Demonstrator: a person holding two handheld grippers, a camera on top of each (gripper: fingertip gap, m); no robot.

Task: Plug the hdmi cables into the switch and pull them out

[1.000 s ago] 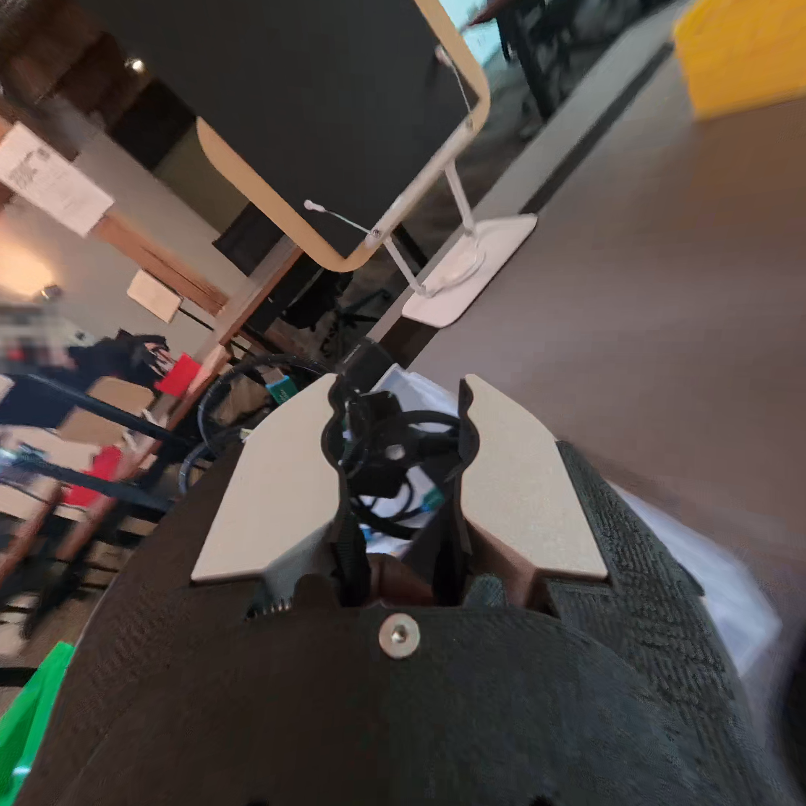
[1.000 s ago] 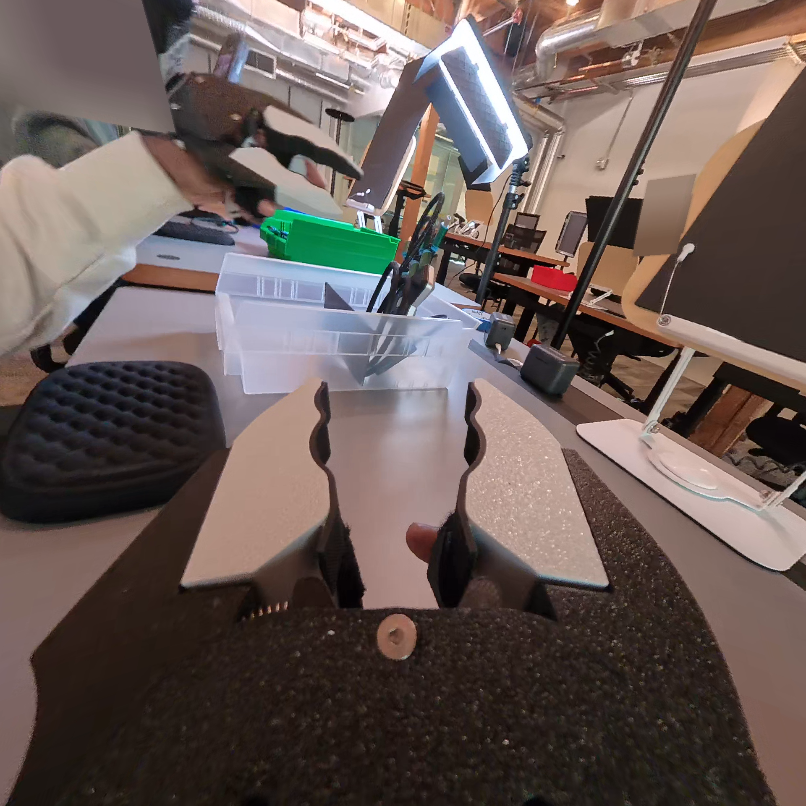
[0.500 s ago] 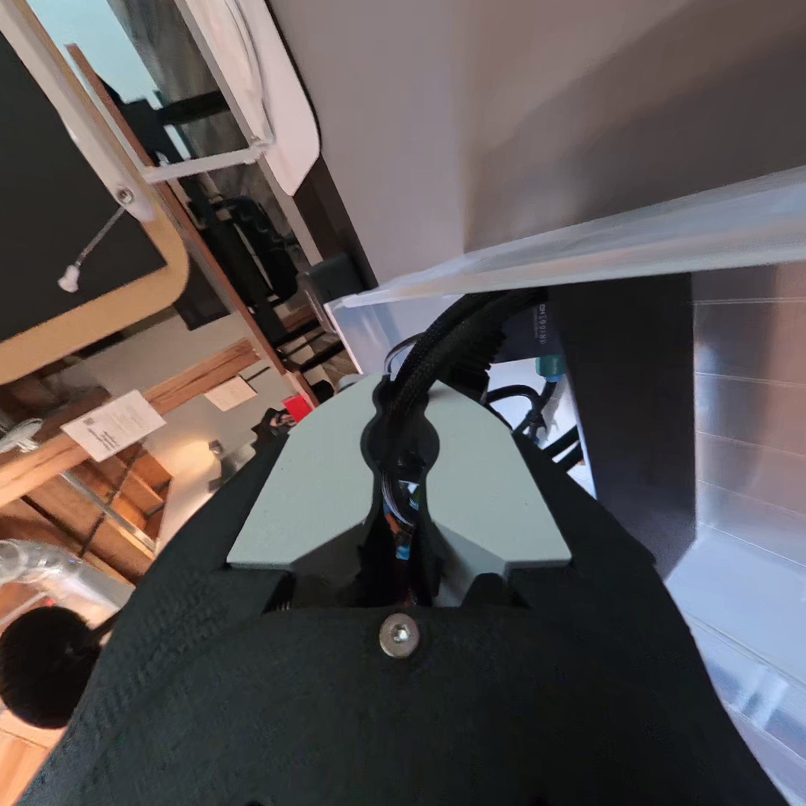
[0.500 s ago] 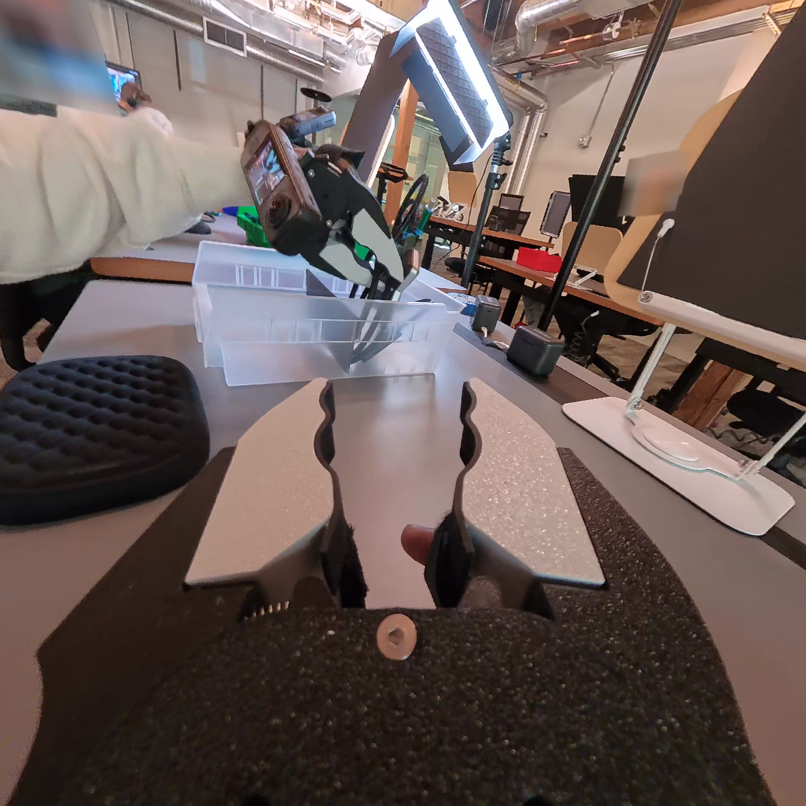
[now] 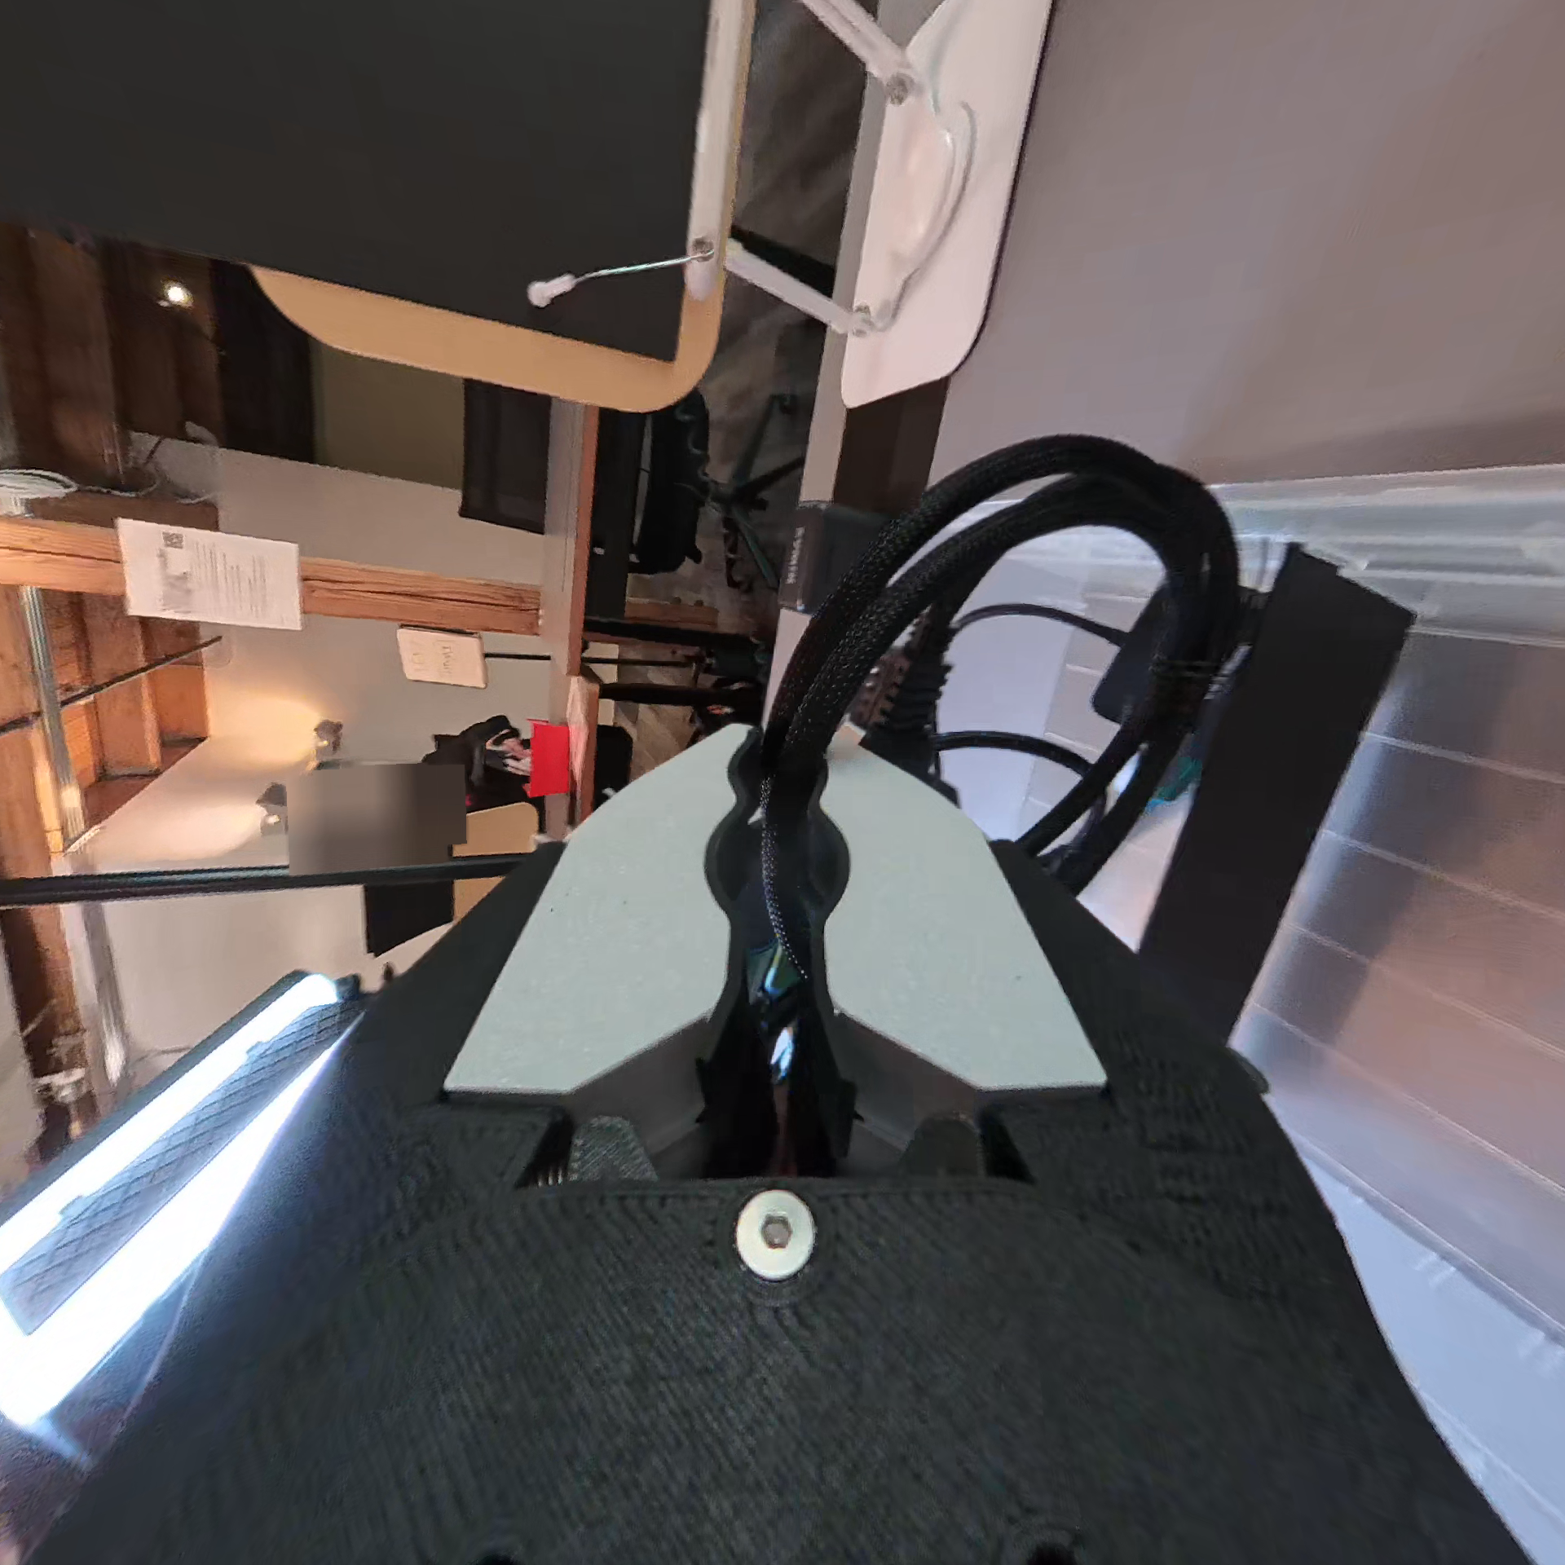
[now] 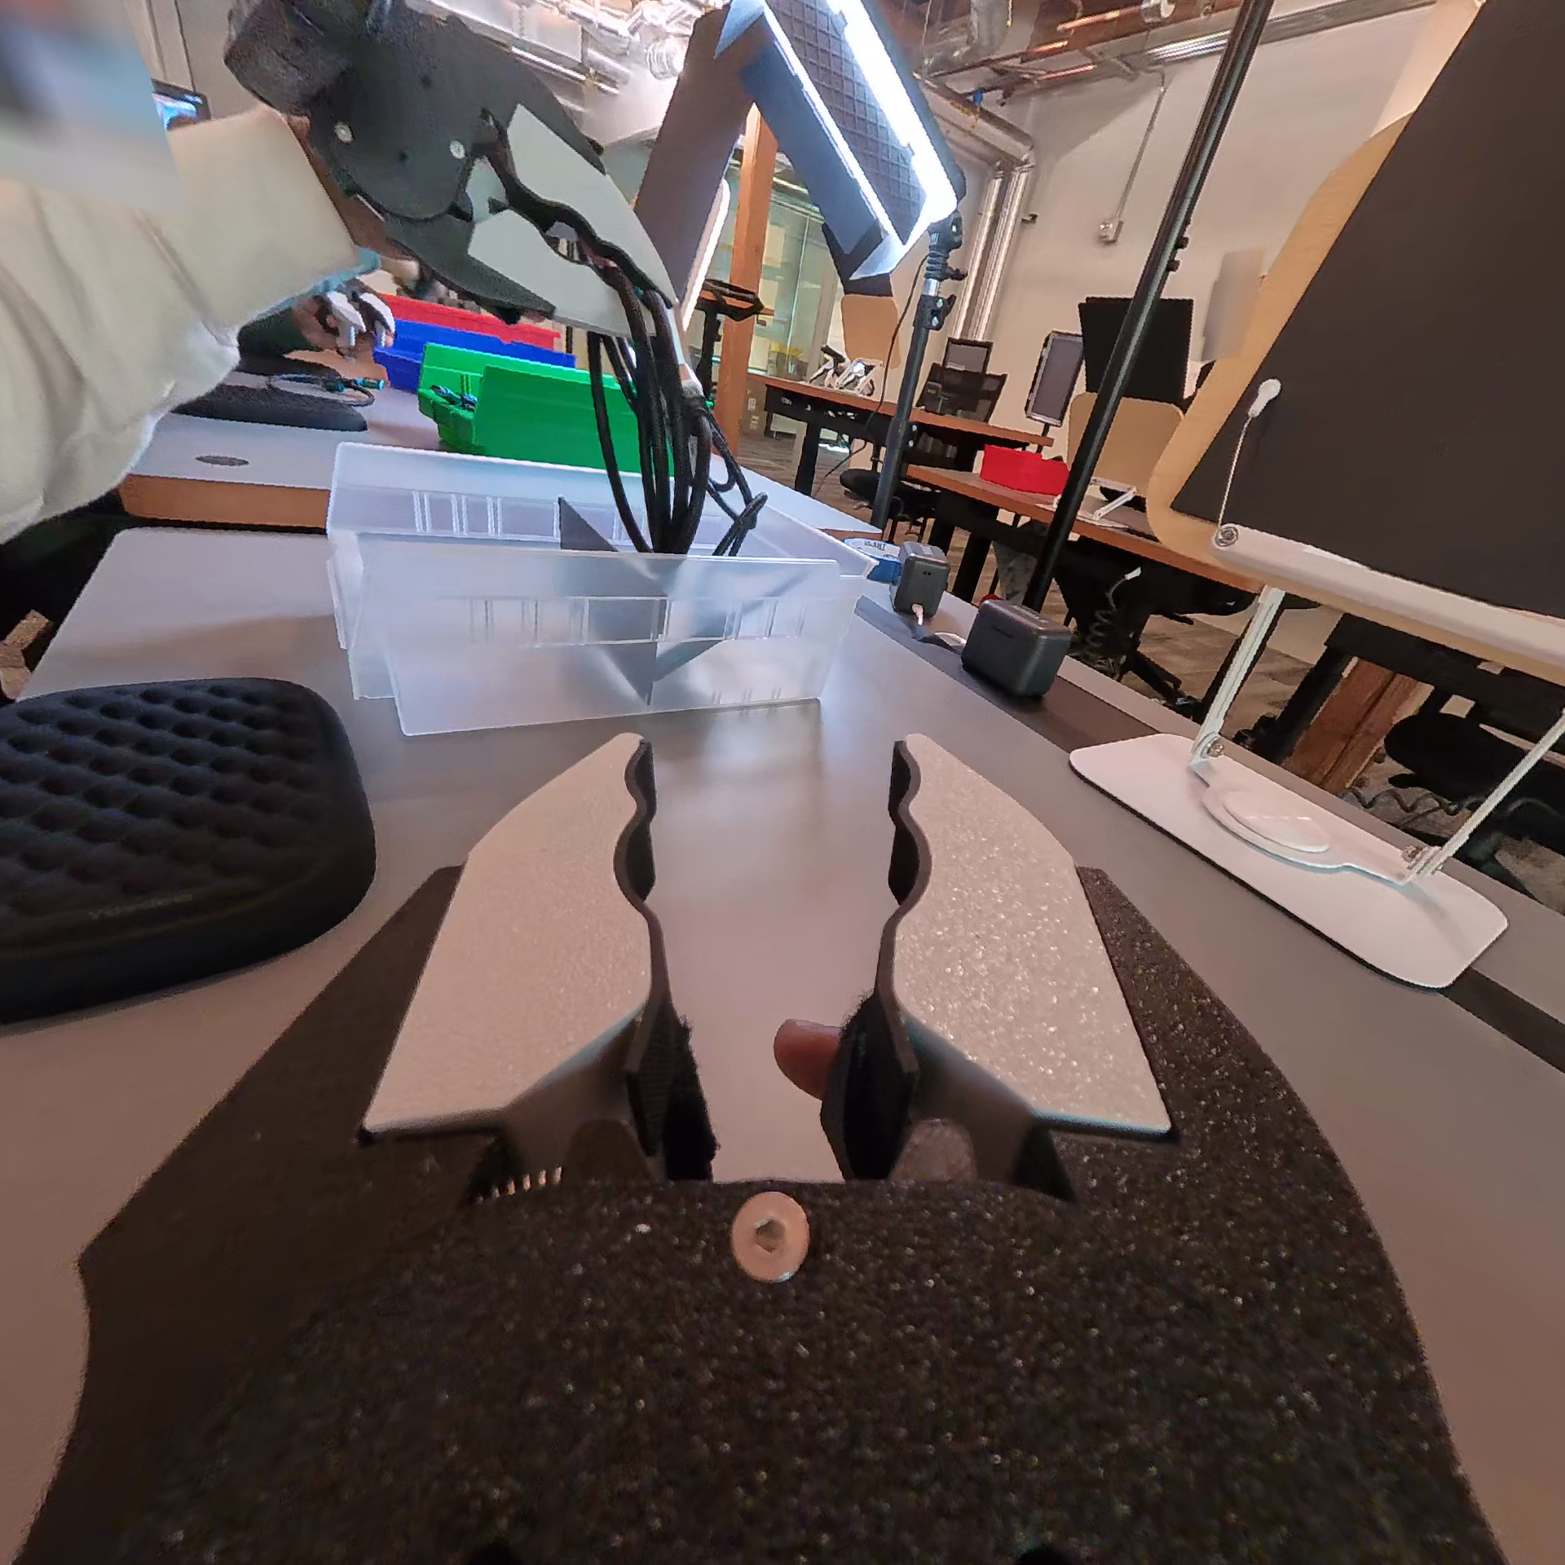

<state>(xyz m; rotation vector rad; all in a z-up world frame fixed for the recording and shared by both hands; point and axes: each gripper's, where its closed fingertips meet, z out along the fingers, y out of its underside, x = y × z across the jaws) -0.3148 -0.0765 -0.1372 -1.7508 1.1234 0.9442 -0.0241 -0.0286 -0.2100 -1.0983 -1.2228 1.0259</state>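
Note:
My left gripper (image 5: 783, 754) is shut on a bundle of black braided HDMI cables (image 5: 999, 500). The cables arch up from the jaws and bend down into a clear plastic bin (image 5: 1397, 847). In the right wrist view the left gripper (image 6: 648, 313) holds the cables (image 6: 652, 423) up above the bin (image 6: 593, 584), and their lower ends still hang inside it. I cannot make out the switch among the cables. My right gripper (image 6: 771, 813) is open and empty, low over the grey table in front of the bin.
A black divider (image 5: 1253, 804) stands in the bin. A black cushioned pad (image 6: 152, 830) lies at the left. A white stand base (image 6: 1270, 855) and a small grey box (image 6: 1016, 648) sit at the right. Green, blue and red bins (image 6: 525, 406) stand behind.
My left gripper dipped into the bin, shut on the cable bundle and has lifted it up out of the bin. My right gripper has stayed open and nearly still.

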